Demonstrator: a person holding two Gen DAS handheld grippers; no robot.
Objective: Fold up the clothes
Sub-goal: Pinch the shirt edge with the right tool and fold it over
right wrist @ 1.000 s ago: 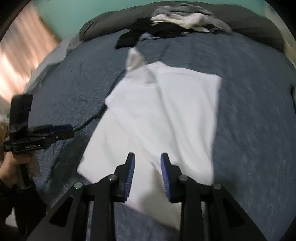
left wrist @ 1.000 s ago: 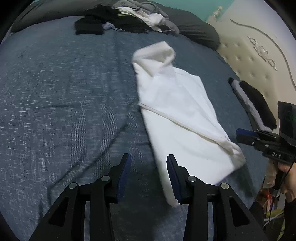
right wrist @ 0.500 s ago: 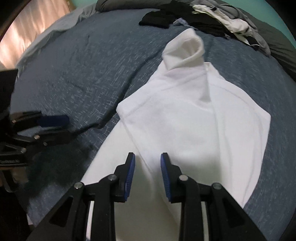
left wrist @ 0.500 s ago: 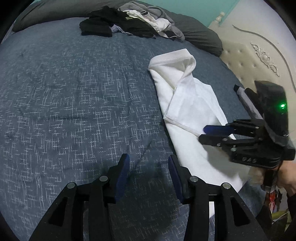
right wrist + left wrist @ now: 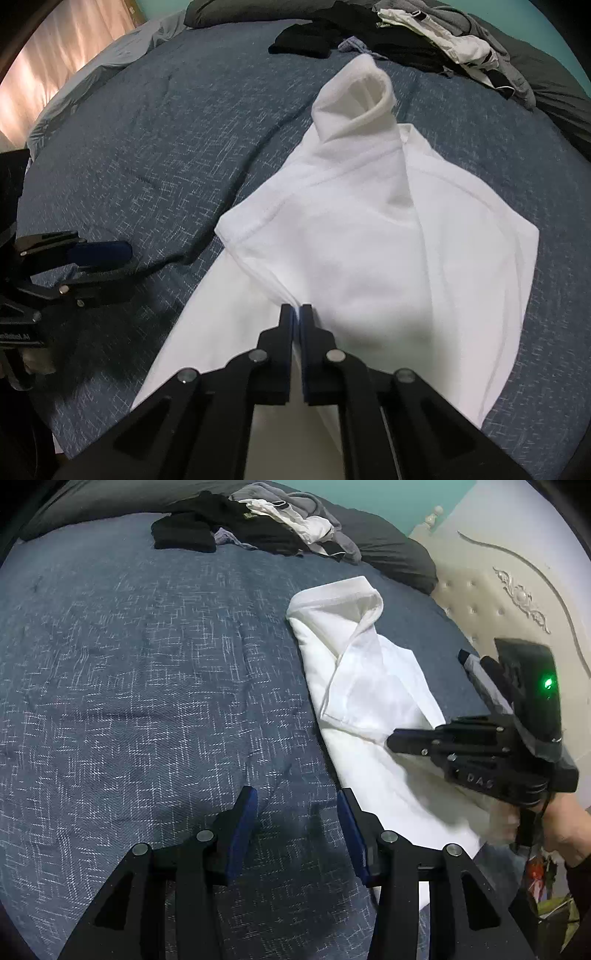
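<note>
A blue bedspread [image 5: 147, 686] filled the left wrist view, white shirt [image 5: 369, 701] at centre right, left gripper [image 5: 297, 830] half open and empty. In the right wrist view, right gripper [image 5: 297, 314] pinched the shirt's fold at lower centre

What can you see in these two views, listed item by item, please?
Shirt: one, white, partly folded, on the bed.
Clothes pile: one heap, black, grey and white, at the bed's far end.
Bedspread: one, blue, covering the bed.
Pillow: one, dark grey, beside the pile.
Headboard: one, cream, tufted, at the bed's side.
Curtain: pinkish, far left.
Left gripper: black, blue pads, open above the bedspread.
Right gripper: black, shut on a shirt fold.
Hand: one, holding the right gripper.
</note>
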